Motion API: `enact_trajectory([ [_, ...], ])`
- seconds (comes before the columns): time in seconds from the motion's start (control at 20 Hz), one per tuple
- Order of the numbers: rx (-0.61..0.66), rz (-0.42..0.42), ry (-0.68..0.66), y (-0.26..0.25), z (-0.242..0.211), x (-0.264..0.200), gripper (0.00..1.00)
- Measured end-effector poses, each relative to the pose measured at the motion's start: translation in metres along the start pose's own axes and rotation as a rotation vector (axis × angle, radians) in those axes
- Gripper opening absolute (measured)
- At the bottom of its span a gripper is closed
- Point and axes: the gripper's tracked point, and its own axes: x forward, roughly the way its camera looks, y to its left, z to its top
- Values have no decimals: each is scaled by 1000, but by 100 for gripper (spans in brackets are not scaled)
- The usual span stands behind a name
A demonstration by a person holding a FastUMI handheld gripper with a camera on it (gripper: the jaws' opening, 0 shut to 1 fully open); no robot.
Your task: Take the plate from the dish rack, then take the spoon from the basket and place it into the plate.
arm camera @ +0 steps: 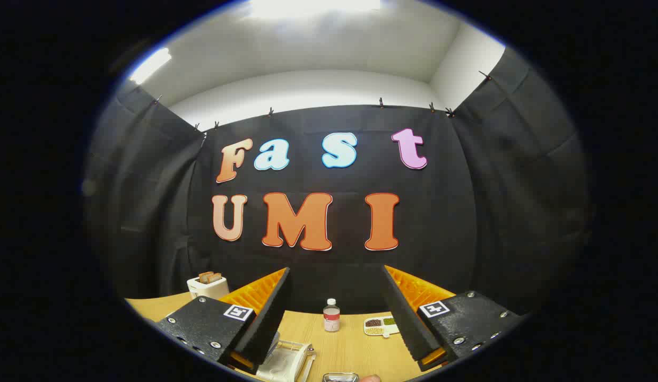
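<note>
Gripper (337, 318) fingers spread wide, holding nothing | dish rack (286, 361) on table (350, 350) just below left finger, plate inside not clearly visible | basket, spoon unidentified | progress: nothing taken yet, every step remains

A small clear bottle (331, 315) with a white cap stands upright on the wooden table (350, 347) — just beside it a white tray (381, 325) of 3 compartments holding grains. Well apart sits a white toaster (207, 286) with bread in it.

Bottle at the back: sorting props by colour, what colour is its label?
Red, on the bottle, seen in the gripper view beyond the open gripper.
</note>
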Motion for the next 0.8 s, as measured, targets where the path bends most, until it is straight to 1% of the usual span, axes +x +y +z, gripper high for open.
enact_trajectory([
  [0.25, 4, 15, 29, 5, -5, -2, 98],
  [0.5, -25, 27, 10, 6, 4, -3, 98],
  [0.8, -13, 43, 10, 11, 6, -5, 98],
])
